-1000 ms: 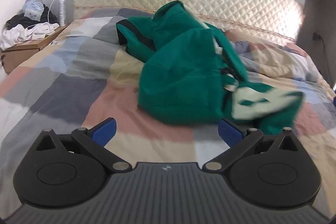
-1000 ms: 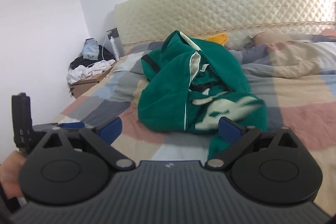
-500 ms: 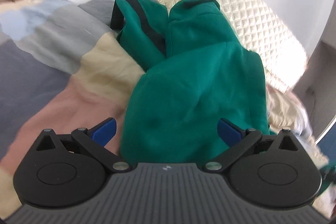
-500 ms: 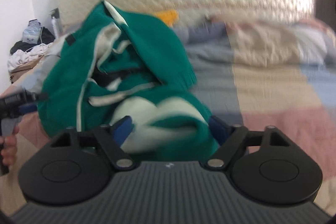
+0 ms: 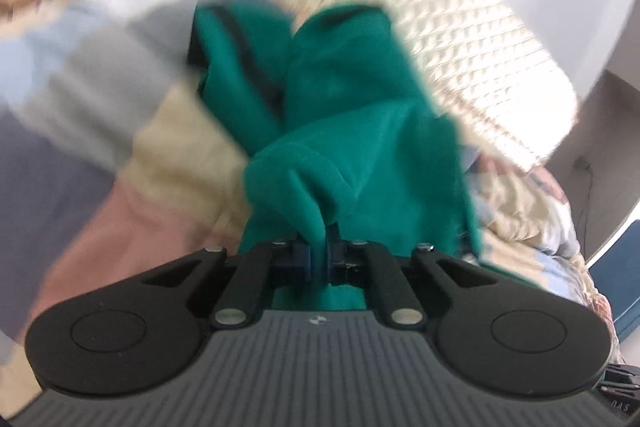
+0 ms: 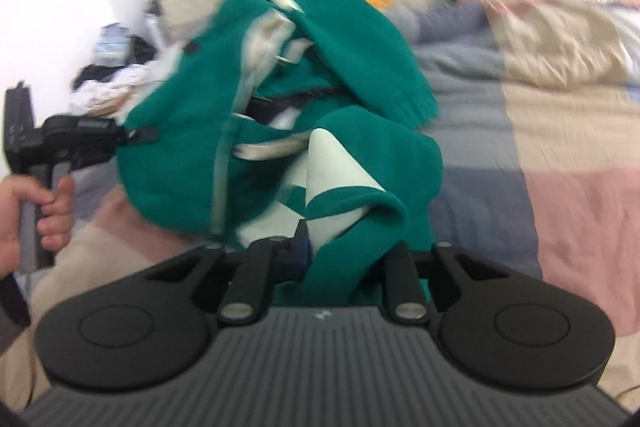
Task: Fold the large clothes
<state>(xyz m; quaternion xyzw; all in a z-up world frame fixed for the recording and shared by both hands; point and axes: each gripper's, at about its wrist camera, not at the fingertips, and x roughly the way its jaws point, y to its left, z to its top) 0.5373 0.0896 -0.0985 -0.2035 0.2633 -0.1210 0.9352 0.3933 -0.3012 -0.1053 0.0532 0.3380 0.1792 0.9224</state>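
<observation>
Near headboard: crumpled green fleece garment point(image 5: 360, 131) on patchwork bed point(image 6: 560, 155).
Left gripper point(image 5: 319, 259): I've just clenched a fleece ridge.
Right gripper point(image 6: 340, 259): closing, seemingly pinching hem.
Advice: lift together, spread flat.

Almost nothing here can be read. The left gripper's grey body point(image 5: 320, 367) carries a small pale emblem at the middle of its top edge, a mark and not letters, and the right gripper's body point(image 6: 324, 367) bears the same one. At the lower right corner of the left wrist view a dark device point(image 5: 618, 393) shows a few faint pale characters (too small and blurred to make out).
</observation>
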